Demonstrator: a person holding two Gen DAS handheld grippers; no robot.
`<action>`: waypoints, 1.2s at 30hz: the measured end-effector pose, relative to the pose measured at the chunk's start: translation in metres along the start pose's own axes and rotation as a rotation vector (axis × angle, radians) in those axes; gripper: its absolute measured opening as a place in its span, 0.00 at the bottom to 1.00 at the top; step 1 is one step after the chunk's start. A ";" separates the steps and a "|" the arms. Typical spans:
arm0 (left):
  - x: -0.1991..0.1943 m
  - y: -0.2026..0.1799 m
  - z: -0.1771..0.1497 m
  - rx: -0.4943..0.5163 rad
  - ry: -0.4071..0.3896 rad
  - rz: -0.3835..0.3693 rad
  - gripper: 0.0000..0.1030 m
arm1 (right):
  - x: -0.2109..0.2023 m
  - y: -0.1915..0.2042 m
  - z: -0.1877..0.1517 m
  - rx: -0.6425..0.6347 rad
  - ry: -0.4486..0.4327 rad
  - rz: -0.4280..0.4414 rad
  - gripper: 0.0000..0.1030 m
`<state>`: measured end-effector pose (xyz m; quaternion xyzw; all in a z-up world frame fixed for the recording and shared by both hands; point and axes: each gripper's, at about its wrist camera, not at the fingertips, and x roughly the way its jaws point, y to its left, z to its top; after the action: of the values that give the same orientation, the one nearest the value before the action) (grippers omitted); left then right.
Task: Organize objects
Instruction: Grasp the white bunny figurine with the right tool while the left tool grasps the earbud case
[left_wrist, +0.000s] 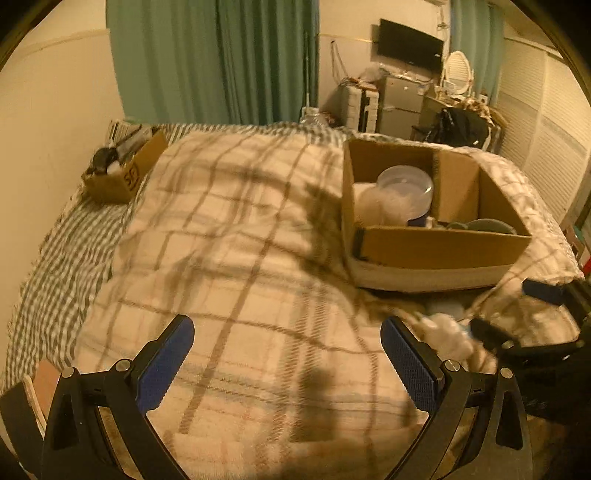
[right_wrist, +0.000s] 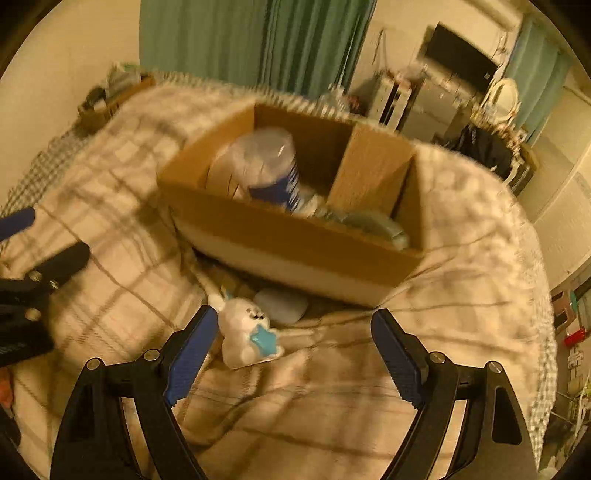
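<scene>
A small white plush bunny (right_wrist: 245, 334) with a blue star lies on the plaid blanket, just in front of a cardboard box (right_wrist: 295, 236). My right gripper (right_wrist: 295, 350) stands open above the blanket, its left pad (right_wrist: 192, 354) close beside the bunny; nothing is gripped. A pale flat pouch (right_wrist: 282, 303) lies behind the bunny under the box's edge. In the left wrist view my left gripper (left_wrist: 288, 354) is open over bare blanket, with the bunny (left_wrist: 448, 334) and the right gripper (left_wrist: 517, 321) off to its right. The box (left_wrist: 439, 251) holds a clear-lidded tub (left_wrist: 404, 188).
A second, smaller cardboard box (left_wrist: 118, 177) with dark items sits at the far left of the bed near the wall. Green curtains (left_wrist: 218, 62), a wall TV and cluttered furniture stand beyond the bed. The bed's right edge drops off near red items (right_wrist: 574, 338).
</scene>
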<state>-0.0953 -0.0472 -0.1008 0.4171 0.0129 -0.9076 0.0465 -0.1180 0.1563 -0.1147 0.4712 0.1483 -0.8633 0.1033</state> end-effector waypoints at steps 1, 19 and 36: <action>0.002 0.001 -0.001 -0.006 0.007 -0.003 1.00 | 0.007 0.002 -0.001 -0.006 0.017 0.005 0.82; 0.006 0.003 -0.008 -0.045 0.043 -0.031 1.00 | 0.018 0.010 -0.026 -0.053 0.093 0.031 0.47; 0.026 -0.126 0.001 0.069 0.062 -0.141 0.95 | -0.052 -0.083 -0.021 -0.021 -0.014 -0.135 0.47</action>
<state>-0.1246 0.0759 -0.1214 0.4444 0.0123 -0.8952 -0.0322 -0.1003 0.2427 -0.0684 0.4528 0.1882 -0.8700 0.0508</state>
